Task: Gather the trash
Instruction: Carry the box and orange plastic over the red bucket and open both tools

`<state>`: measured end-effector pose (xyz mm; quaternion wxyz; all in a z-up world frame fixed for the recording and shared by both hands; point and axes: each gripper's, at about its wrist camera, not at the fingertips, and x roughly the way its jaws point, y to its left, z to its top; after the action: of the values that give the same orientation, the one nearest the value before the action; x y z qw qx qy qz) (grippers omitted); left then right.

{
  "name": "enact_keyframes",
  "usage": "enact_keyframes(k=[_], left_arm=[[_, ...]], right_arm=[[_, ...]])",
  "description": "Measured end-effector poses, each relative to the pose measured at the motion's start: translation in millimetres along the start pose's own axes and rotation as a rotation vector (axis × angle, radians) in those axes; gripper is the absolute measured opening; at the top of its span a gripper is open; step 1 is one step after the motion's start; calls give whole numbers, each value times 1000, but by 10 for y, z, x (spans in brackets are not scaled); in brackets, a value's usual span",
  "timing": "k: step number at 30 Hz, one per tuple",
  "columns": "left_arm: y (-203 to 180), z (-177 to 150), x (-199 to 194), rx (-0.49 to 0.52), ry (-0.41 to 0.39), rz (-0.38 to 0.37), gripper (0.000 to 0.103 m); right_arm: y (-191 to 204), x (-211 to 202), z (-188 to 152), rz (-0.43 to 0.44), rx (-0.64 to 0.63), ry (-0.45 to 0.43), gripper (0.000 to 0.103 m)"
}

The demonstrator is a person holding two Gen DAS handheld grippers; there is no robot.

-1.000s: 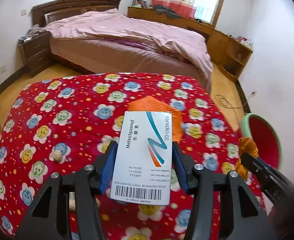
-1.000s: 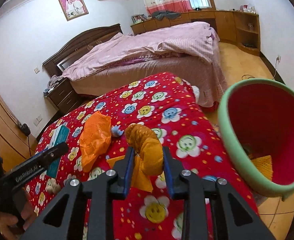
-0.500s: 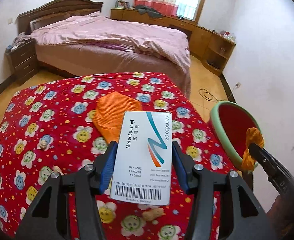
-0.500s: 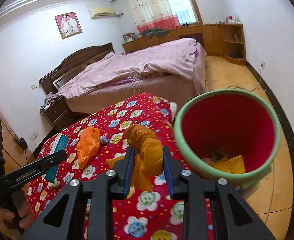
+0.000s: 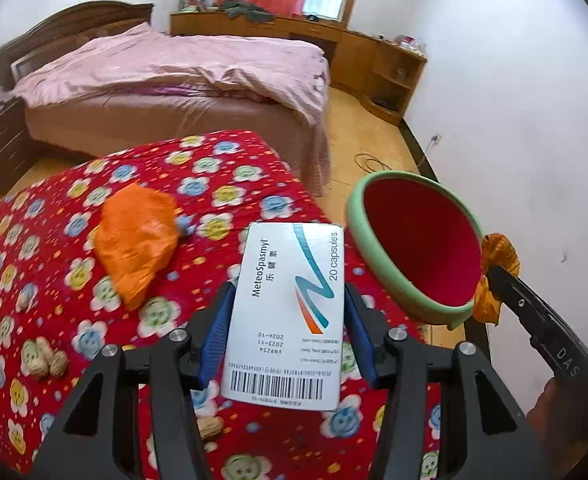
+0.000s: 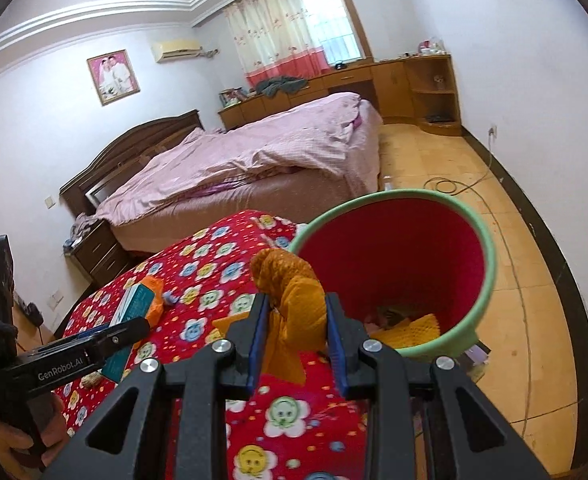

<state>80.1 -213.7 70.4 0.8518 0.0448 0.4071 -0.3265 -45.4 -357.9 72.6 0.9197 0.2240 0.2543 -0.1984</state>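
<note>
- The left gripper (image 5: 288,316) pinches a white medicine box (image 5: 288,312) between its blue-padded fingers (image 5: 217,328); the box stands lengthwise along the fingers, printed "MeteoSpasmyl" and "20 capsules", with a teal and orange swoosh and a barcode at the near end
- The right gripper (image 6: 297,334) is clamped on a crumpled mustard-orange wrapper (image 6: 294,304), whose twisted top sticks up above the fingertips while a flat flap hangs below them
- In the left wrist view that wrapper (image 5: 497,276) shows at about 3 o'clock, at the far side of the bin's rim, held in the dark tip of the right gripper (image 5: 493,272)
- The trash bin (image 6: 489,276) is red inside with a pale green rim; it sits at about 1 o'clock from the right gripper, just past the edge of the red flowered cloth (image 6: 198,276), and yellow mesh and dark scraps lie in its bottom
- In the left wrist view the bin (image 5: 359,236) is at 2 o'clock from the box
- A crumpled orange bag (image 5: 136,240) lies on the cloth (image 5: 54,280) at 10 o'clock from the box, apart from it
- Peanuts (image 5: 44,356) lie on the cloth at 8 o'clock, near its left side
- A bed with a pink cover (image 5: 182,68) stands beyond the cloth at 12 o'clock
</note>
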Motion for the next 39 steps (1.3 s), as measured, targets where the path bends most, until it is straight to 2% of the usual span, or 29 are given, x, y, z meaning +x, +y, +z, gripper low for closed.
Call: enact_keyframes(k=[7, 13, 19, 25, 35, 39], left_arm=[[-384, 102, 223, 81, -4, -38, 54], [-610, 193, 514, 105, 5, -71, 54], [-796, 293, 755, 150, 6, -71, 54], [-927, 347, 1006, 154, 31, -86, 54], [-1093, 337, 1271, 186, 68, -85, 54], [-1111, 333, 1304, 202, 63, -57, 54]], right_arm=[[-336, 7, 15, -36, 55, -7, 30], [-566, 61, 80, -72, 59, -7, 30], [-787, 183, 188, -112, 54, 0, 30], [-1029, 398, 267, -133, 63, 32, 31], [-1214, 636, 255, -164, 70, 82, 32], [-1246, 674, 231, -168, 78, 97, 35]])
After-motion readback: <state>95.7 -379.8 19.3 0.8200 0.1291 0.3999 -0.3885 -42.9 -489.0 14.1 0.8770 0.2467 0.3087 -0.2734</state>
